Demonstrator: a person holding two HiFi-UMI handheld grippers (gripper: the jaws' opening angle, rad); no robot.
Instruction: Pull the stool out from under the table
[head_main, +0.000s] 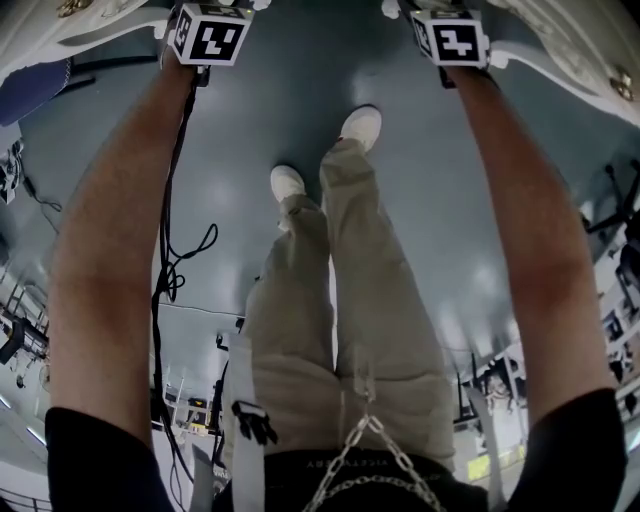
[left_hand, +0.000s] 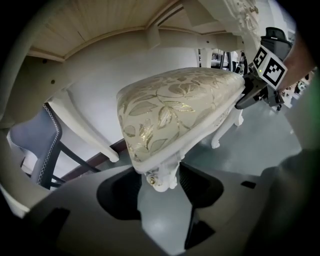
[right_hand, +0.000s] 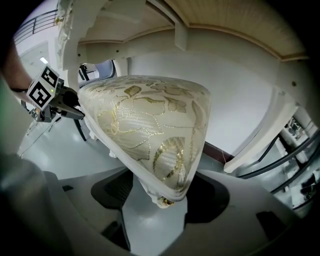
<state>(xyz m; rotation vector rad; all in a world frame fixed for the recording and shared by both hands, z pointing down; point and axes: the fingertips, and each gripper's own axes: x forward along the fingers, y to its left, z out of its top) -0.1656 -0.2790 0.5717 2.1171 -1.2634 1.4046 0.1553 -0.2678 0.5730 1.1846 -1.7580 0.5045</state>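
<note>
The stool (left_hand: 175, 110) has a cream cushion with a gold leaf pattern and white carved legs, and stands beneath the white table (left_hand: 100, 25). In the left gripper view my left gripper (left_hand: 160, 187) has the stool's near corner wedged between its pads, which touch it on both sides. In the right gripper view my right gripper (right_hand: 161, 196) stands wide around the stool's (right_hand: 150, 130) other near corner, with a slim gap at one pad. Each gripper shows in the other's view, the right gripper (left_hand: 265, 75) and the left gripper (right_hand: 50, 95). The head view shows only both marker cubes (head_main: 212, 38) (head_main: 450, 40) at the top edge.
The table's wooden underside (right_hand: 240, 25) hangs low over the stool, with white table legs (left_hand: 85, 132) (right_hand: 260, 140) on either side. A blue-grey chair (left_hand: 35, 145) stands at the left. A black cable (head_main: 175, 250) trails on the grey floor beside the person's feet (head_main: 360, 125).
</note>
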